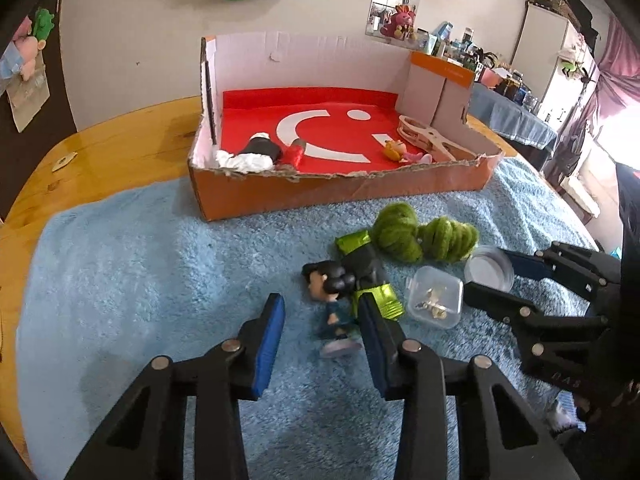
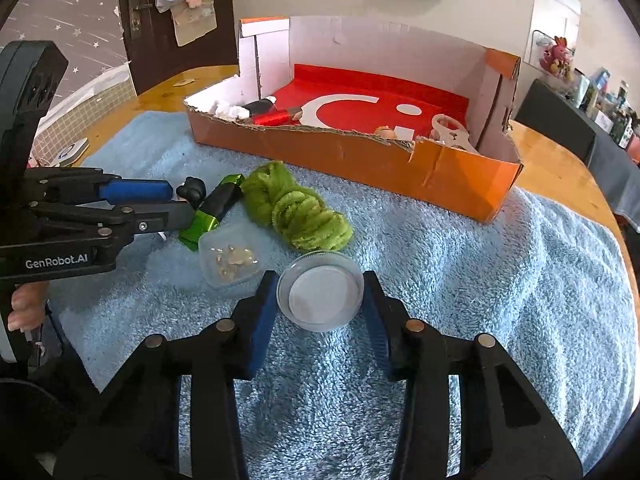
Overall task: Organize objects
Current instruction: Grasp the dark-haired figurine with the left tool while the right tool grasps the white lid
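Ahead, bare towel (image 2: 500,280) beside jar (image 2: 321,292)

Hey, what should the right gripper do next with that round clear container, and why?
Probably close. The right gripper is open, its pads either side of the round container on the towel, with small gaps showing. Once gripped, it could go into the box.

- Bare blue towel (image 1: 140,280) lay left of the left gripper (image 1: 322,322); passage there was unobstructed.
- The figurine (image 1: 334,304), green-black tube (image 1: 368,276), green yarn (image 1: 416,236) and clear box (image 1: 436,298) crowded the centre.
- The round container (image 2: 320,296) filled the right gripper (image 2: 320,312) gap.
- The cardboard box (image 2: 400,172) blocked the far side.
- Towel right of the container stayed free.
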{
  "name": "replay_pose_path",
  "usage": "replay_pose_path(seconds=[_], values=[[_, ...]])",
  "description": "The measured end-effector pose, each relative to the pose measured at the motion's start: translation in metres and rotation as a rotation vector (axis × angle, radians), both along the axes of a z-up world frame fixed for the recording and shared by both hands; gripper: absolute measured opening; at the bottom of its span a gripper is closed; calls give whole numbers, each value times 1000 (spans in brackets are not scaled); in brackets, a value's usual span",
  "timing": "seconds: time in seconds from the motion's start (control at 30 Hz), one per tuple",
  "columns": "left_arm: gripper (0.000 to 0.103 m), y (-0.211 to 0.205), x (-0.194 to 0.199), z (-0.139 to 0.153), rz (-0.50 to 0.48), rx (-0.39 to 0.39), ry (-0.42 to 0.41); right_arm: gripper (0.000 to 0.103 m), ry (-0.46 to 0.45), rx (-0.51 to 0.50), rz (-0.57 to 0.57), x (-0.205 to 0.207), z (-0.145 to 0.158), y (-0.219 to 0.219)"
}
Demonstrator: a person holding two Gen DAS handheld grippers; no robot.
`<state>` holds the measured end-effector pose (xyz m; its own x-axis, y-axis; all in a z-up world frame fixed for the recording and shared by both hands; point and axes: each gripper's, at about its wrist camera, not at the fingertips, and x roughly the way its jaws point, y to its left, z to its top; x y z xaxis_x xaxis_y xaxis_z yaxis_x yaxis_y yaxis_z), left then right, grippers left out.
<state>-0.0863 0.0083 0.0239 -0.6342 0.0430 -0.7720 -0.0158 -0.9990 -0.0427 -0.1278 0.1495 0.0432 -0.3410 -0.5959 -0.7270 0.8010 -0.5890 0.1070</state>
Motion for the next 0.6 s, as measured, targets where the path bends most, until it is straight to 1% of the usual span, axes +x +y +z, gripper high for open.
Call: replay_pose_path(seconds=[0.07, 0.2, 0.3, 0.43, 0.6], values=[[40, -1, 2, -1, 1, -23, -7, 40, -1, 0, -1, 0, 0, 0], [37, -1, 2, -3, 0, -43, -3, 40, 3, 1, 0, 1, 0, 0], [36, 2, -3, -2, -11, -28, 8, 40, 4, -2, 2, 1, 0, 0], [35, 7, -10, -4, -20, -44, 20, 40, 1, -2, 5, 1, 0, 1], [35, 6, -11, -5, -29, -31, 26, 40, -7, -13, 7, 1, 0, 4]])
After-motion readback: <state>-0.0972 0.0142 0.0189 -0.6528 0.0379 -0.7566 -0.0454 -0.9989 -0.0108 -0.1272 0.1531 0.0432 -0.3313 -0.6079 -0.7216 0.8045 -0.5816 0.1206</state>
